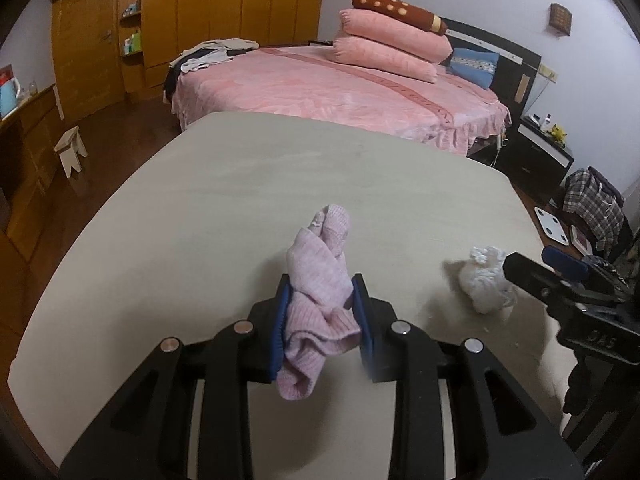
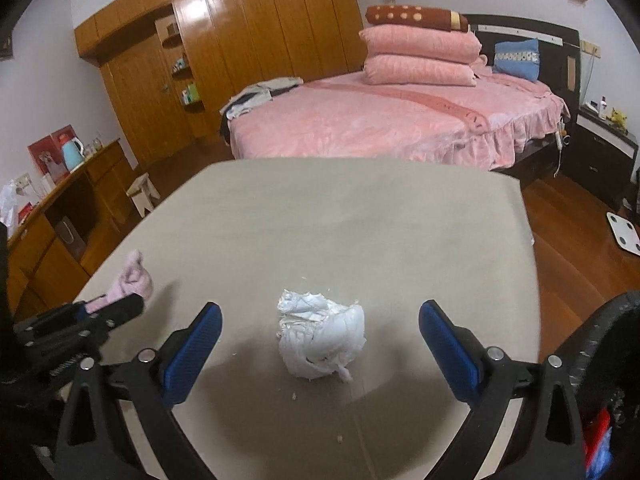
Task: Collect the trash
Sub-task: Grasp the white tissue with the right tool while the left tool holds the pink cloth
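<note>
Bedroom, beige table (image 2: 360, 208) before pink bed (image 2: 400, 120). Right gripper (image 2: 320, 322): spread wide, straddling crumpled white tissue wad (image 2: 322, 336) on near table. Advice: lower until pads flank its middle, then close gently. Left gripper (image 1: 322, 296): clamped on pink knit sock (image 1: 320, 272), left of wad.

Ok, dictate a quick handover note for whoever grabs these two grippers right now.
Left gripper: shut on the pink knit cloth, held just above the beige table.
Right gripper: open, its fingers either side of the crumpled white tissue wad, not yet closed.
Done: cloth picked up.
Left: close on the wad and bin it; small crumbs lie near it.
</note>
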Demonstrator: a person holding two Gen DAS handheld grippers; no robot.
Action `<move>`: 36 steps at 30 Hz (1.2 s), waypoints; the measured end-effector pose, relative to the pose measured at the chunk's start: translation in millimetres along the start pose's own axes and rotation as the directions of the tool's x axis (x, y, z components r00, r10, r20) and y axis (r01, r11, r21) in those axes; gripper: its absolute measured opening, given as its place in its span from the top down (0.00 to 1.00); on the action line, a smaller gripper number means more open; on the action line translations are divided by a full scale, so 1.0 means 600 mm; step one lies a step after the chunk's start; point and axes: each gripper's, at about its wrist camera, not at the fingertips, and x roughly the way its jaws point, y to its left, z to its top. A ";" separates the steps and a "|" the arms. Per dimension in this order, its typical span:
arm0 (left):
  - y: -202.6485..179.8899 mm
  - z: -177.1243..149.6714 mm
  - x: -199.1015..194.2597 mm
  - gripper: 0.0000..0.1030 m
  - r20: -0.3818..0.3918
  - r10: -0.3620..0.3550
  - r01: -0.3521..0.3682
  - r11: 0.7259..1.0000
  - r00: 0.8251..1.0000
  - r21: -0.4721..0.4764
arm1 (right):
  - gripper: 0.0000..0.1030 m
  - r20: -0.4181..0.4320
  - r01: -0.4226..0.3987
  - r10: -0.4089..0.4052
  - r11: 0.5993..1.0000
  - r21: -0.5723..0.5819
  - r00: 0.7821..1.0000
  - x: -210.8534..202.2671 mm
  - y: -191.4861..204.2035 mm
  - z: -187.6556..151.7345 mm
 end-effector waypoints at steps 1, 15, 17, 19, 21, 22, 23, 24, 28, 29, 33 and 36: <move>0.002 0.001 0.002 0.72 -0.001 0.002 -0.002 1.000 1.000 -0.001 | 0.06 -0.008 0.004 -0.004 1.000 -0.001 1.000 0.006 0.001 -0.001; 0.019 -0.001 0.015 0.72 -0.005 -0.006 0.006 1.000 1.000 -0.020 | 0.23 -0.126 0.016 -0.020 0.999 -0.033 0.992 0.047 0.013 -0.021; 0.018 0.001 0.013 0.72 -0.002 -0.009 0.009 1.000 1.000 -0.017 | 0.37 -0.154 0.015 -0.021 0.999 -0.040 0.988 0.054 0.013 -0.025; 0.019 0.000 0.011 0.72 0.000 -0.011 0.010 1.000 1.000 -0.014 | 0.50 -0.152 0.022 -0.030 0.998 -0.052 0.988 0.056 0.013 -0.025; 0.016 0.002 0.006 0.72 0.002 -0.013 0.013 1.000 1.000 -0.012 | 0.55 -0.156 0.006 -0.014 0.998 -0.056 0.988 0.053 0.015 -0.023; 0.016 0.003 0.005 0.72 0.004 -0.014 0.014 1.000 1.000 -0.012 | 0.55 -0.151 -0.003 -0.005 0.999 -0.054 0.989 0.048 0.015 -0.022; 0.015 0.005 0.001 0.72 0.008 -0.017 0.017 1.000 1.000 -0.012 | 0.56 -0.139 -0.009 0.002 0.999 -0.052 0.990 0.042 0.015 -0.019; 0.012 0.006 -0.003 0.72 0.013 -0.018 0.018 1.000 1.000 -0.009 | 0.56 -0.131 -0.012 0.005 0.999 -0.053 0.991 0.037 0.014 -0.017; 0.001 0.010 -0.021 0.72 0.030 -0.020 0.020 1.000 0.999 0.006 | 0.56 -0.087 -0.021 0.015 0.998 -0.062 0.996 0.006 0.021 -0.004; -0.003 0.013 -0.027 0.72 0.034 -0.023 0.023 1.000 0.999 0.007 | 0.56 -0.082 -0.022 0.017 0.998 -0.063 0.996 0.002 0.021 -0.001; -0.017 0.018 -0.045 0.72 0.049 -0.023 0.022 1.000 0.999 0.017 | 0.56 -0.056 -0.033 0.030 0.997 -0.062 0.998 -0.026 0.023 0.012; -0.026 0.024 -0.060 0.72 0.058 -0.026 0.025 0.999 0.998 0.019 | 0.56 -0.036 -0.044 0.042 0.997 -0.066 0.998 -0.047 0.028 0.023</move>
